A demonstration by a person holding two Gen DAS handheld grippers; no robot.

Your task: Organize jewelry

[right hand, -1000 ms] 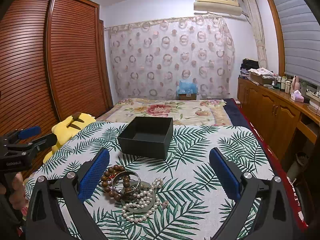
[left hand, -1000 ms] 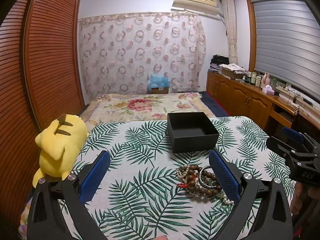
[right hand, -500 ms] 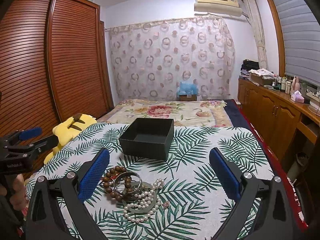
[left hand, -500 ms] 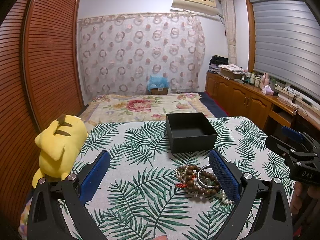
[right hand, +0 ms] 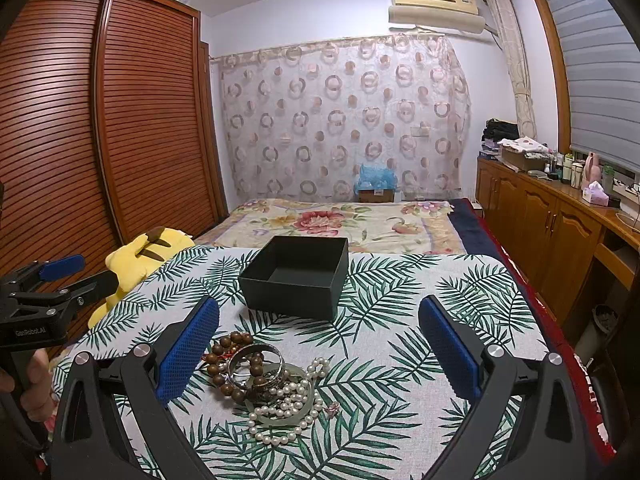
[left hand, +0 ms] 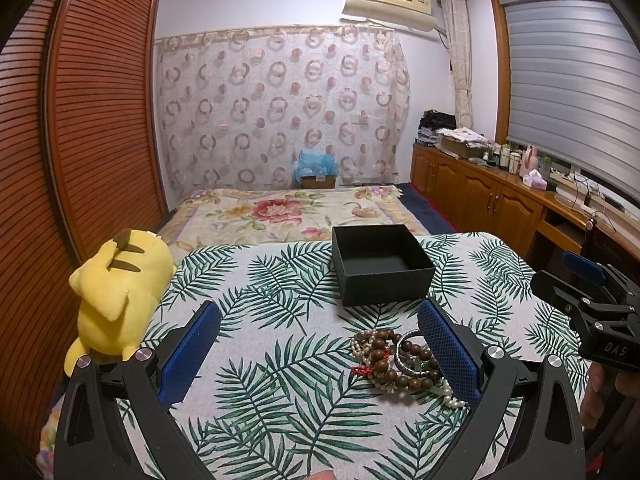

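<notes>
A pile of jewelry (right hand: 264,380) lies on the palm-leaf tablecloth: brown wooden beads, a silver bangle, a jade bangle and white pearls. It also shows in the left wrist view (left hand: 396,360), partly behind the right finger. An open, empty black box (right hand: 298,276) stands behind the pile, also seen in the left wrist view (left hand: 382,264). My left gripper (left hand: 318,354) is open and empty, left of the pile. My right gripper (right hand: 318,354) is open and empty, above the table with the pile near its left finger.
A yellow plush toy (left hand: 120,292) lies at the table's left edge (right hand: 160,248). A bed with a floral cover (left hand: 288,212) is beyond the table. A wooden wardrobe (right hand: 100,140) stands left, a wooden cabinet (right hand: 552,224) right.
Both grippers have shifted only slightly; the jewelry pile and box sit a little differently in both views. Nothing was grasped or released.
</notes>
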